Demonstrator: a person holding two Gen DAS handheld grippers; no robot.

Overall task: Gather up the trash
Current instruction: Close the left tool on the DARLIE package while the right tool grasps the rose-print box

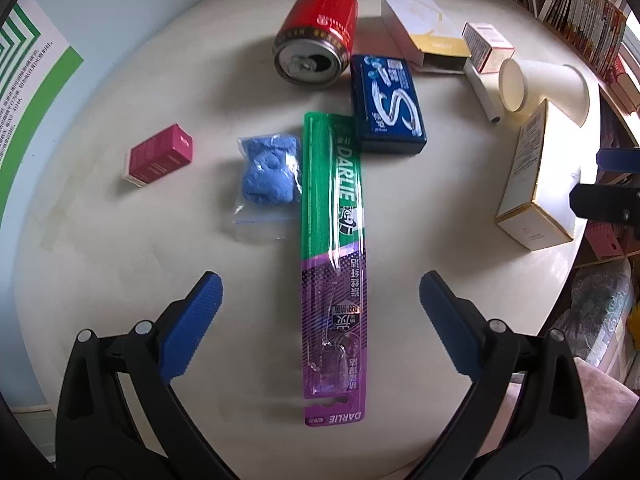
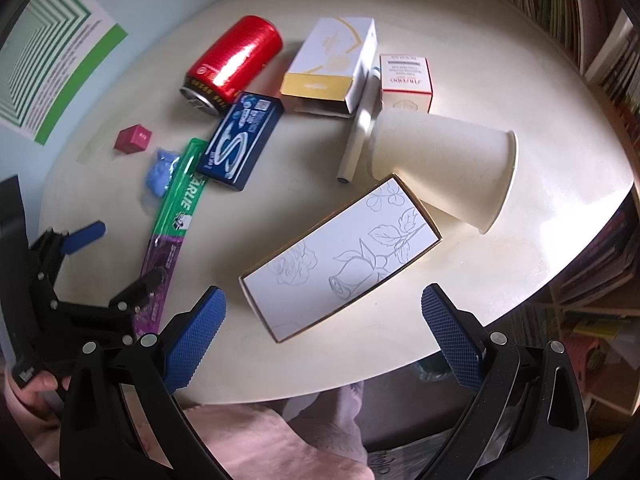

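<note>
Trash lies on a round cream table (image 1: pixel 160 260). A green and purple Darlie toothbrush pack (image 1: pixel 332 264) lies between the fingers of my open, empty left gripper (image 1: pixel 320 320). Beyond it are a blue gum box (image 1: pixel 386 104), a red can (image 1: pixel 316 36) on its side, a bag of blue material (image 1: pixel 268 176) and a small magenta box (image 1: pixel 158 156). My right gripper (image 2: pixel 320 328) is open and empty, just in front of a white rose-print box (image 2: pixel 340 256). A paper cup (image 2: pixel 444 160) lies on its side behind that box.
A white and gold carton (image 2: pixel 332 64), a small white and red box (image 2: pixel 406 80) and a white pen-like stick (image 2: pixel 358 136) lie at the back. Bookshelves (image 2: pixel 580 20) stand to the right. A green poster (image 2: pixel 52 60) hangs on the left wall. The table edge is near the right gripper.
</note>
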